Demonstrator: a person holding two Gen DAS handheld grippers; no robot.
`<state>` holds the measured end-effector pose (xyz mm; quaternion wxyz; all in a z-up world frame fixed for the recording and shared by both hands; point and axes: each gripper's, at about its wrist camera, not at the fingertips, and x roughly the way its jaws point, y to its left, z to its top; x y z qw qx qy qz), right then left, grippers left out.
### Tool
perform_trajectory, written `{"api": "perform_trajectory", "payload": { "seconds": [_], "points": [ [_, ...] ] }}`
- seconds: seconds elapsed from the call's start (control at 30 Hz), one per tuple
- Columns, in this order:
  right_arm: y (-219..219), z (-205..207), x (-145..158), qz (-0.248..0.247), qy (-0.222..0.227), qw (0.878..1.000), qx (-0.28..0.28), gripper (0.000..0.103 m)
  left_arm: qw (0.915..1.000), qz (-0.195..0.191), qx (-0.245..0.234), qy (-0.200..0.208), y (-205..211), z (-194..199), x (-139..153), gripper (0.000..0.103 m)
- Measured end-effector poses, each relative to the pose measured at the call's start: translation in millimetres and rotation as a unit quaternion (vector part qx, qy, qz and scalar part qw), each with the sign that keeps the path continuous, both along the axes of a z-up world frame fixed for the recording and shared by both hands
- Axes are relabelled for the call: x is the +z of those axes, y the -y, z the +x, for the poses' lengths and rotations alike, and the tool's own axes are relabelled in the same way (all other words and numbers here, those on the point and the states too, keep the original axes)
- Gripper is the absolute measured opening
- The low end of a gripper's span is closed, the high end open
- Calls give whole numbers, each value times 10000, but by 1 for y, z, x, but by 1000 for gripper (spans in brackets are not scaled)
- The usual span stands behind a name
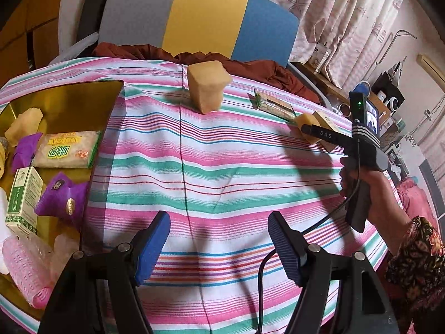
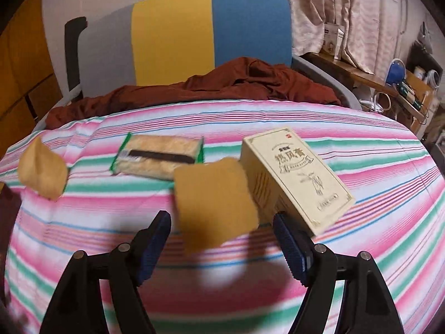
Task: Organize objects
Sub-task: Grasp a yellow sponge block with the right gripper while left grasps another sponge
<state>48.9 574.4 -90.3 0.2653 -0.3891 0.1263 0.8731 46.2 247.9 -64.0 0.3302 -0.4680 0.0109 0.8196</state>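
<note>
Right gripper (image 2: 222,246) released, fingers apart w/ nothing pinched; sponge (image 2: 215,203) sits just ahead, roughly centred btwn them, touching the box (image 2: 294,178) on its right; best to ease in so right finger slips btwn sponge & box, then close on sponge only; left gripper (image 1: 219,246) also open, empty, over desk (image 1: 222,167) near gold tray (image 1: 69,94).

Black gripper (image 1: 219,246), ribbed blue pads (image 1: 286,250), floral sleeve (image 1: 417,261)
</note>
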Motion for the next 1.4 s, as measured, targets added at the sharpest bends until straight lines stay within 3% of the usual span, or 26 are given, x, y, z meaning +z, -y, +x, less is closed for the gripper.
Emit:
{"api": "perform_trajectory", "payload": {
  "seconds": [0.13, 0.2, 0.23, 0.67, 0.83, 0.93, 1.03, 1.17, 1.23, 1.4],
  "points": [
    [-8, -6, -8, -125, -51, 9999, -34, 75, 10000, -45, -47, -14, -10, -8, 1, 74],
    [-9, -7, -11, -184, -58, 9998, 25, 56, 10000, -38, -39, -13, -17, -15, 2, 74],
    [-7, -8, -11, -200, -80, 9997, 96, 55, 10000, -35, -37, -23, -21, -19, 2, 74],
    [45, 8, -1, 568, -422, 9970, 328, 54, 9960, -631, 409, -476, -98, -114, 3, 84],
    [43, 5, -4, 489, -375, 9975, 340, 54, 9925, -771, 659, -681, -120, -145, 2, 89],
    [39, 7, -8, 375, -376, 9982, 284, 54, 9890, -1069, 611, -815, -134, -154, -4, 89],
    [36, 8, -9, 315, -387, 9985, 230, 54, 9891, -1045, 538, -890, -139, -156, -8, 89],
    [36, 7, -12, 312, -352, 9986, 231, 54, 9884, -989, 510, -1035, -142, -154, -7, 80],
    [36, 6, -13, 324, -326, 9987, 237, 54, 9884, -950, 487, -1079, -142, -152, -6, 64],
    [38, 6, -13, 357, -328, 9985, 239, 54, 9895, -902, 486, -1017, -138, -151, -8, 50]
  ]
}}
